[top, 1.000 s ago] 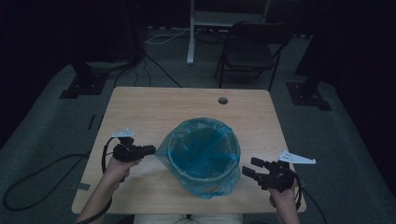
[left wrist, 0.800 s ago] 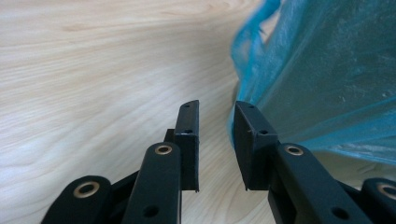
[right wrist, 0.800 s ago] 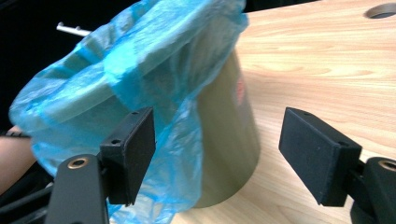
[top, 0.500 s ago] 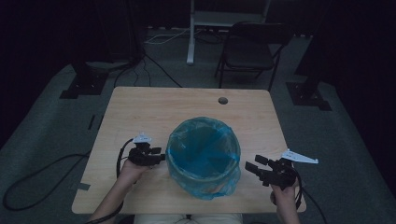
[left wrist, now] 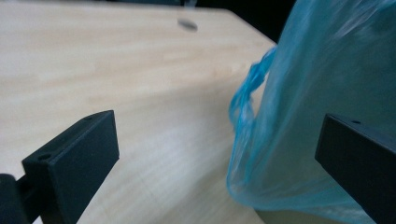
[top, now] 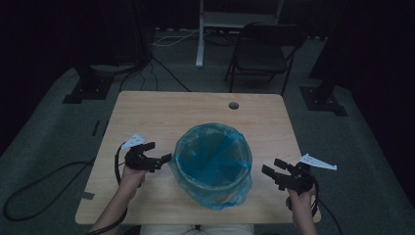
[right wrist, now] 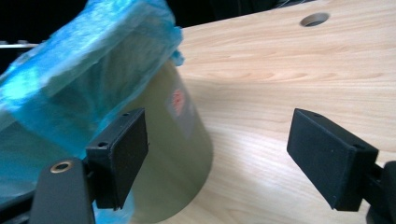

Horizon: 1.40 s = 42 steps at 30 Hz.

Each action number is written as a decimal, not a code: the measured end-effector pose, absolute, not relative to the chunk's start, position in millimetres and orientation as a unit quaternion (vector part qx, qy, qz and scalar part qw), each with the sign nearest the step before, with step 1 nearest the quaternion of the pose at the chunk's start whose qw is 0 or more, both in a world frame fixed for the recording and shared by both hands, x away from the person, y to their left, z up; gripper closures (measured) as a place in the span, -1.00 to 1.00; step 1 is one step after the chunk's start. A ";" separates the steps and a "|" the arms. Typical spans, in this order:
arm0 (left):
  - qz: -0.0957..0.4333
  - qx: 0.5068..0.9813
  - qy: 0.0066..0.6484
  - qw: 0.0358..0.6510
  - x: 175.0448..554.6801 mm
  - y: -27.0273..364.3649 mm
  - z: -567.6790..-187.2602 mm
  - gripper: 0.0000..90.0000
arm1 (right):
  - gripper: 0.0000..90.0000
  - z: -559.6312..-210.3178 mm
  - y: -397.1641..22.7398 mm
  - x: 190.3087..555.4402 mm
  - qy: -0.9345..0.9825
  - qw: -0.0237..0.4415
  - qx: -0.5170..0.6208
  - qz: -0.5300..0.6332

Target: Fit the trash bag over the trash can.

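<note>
Now my left claw (top: pixel 164 157) hangs at nine o'clock of the bin (top: pixel 214 164), its jaws having just been opening and now spread wide. In the left gripper view the blue bag (left wrist: pixel 322 107) droops between them, nearer the right-hand jaw, with a twisted flap of film hanging loose; neither pad presses on it. From above, the tips sit just beside the bag's skirt.

My right claw (top: pixel 272 169) sits at three to four o'clock of the bin, apart from it, jaws pointing toward it. They have just been easing wider too, and nothing is pinched between them. In the right gripper view the bin's pale wall (right wrist: pixel 187 140) with its small red label (right wrist: pixel 178 99) stands past the left-hand jaw, and bare wood shows between the pads.

The bin stands upright a little below the middle of the counter (top: pixel 147 117), toward my edge at six o'clock. The bag lines it, folded out over the rim and draped down the outside, bunching low at the front. A round hole (top: pixel 233 105) lies in the wood at twelve o'clock of the bin, well apart from it. Beyond the counter, at twelve o'clock, a dark chair (top: pixel 262 49) stands on the floor.
</note>
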<state>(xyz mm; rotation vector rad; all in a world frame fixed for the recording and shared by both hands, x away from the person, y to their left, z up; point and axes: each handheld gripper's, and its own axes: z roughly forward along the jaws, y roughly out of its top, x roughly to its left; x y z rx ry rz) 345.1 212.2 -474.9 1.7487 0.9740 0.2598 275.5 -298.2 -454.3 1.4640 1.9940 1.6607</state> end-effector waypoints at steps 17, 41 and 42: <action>0.258 0.681 0.400 0.556 319.3 221.3 -466.6 -0.99 | -0.57 -453.0 -297.7 300.3 0.663 0.202 0.473 0.543; 0.239 0.707 0.393 0.538 295.0 242.2 -485.3 -0.99 | -0.57 -475.1 -282.1 322.0 0.689 0.211 0.429 0.545; 0.239 0.706 0.392 0.539 294.8 240.8 -485.2 -0.99 | -0.57 -474.9 -281.4 321.4 0.686 0.209 0.429 0.549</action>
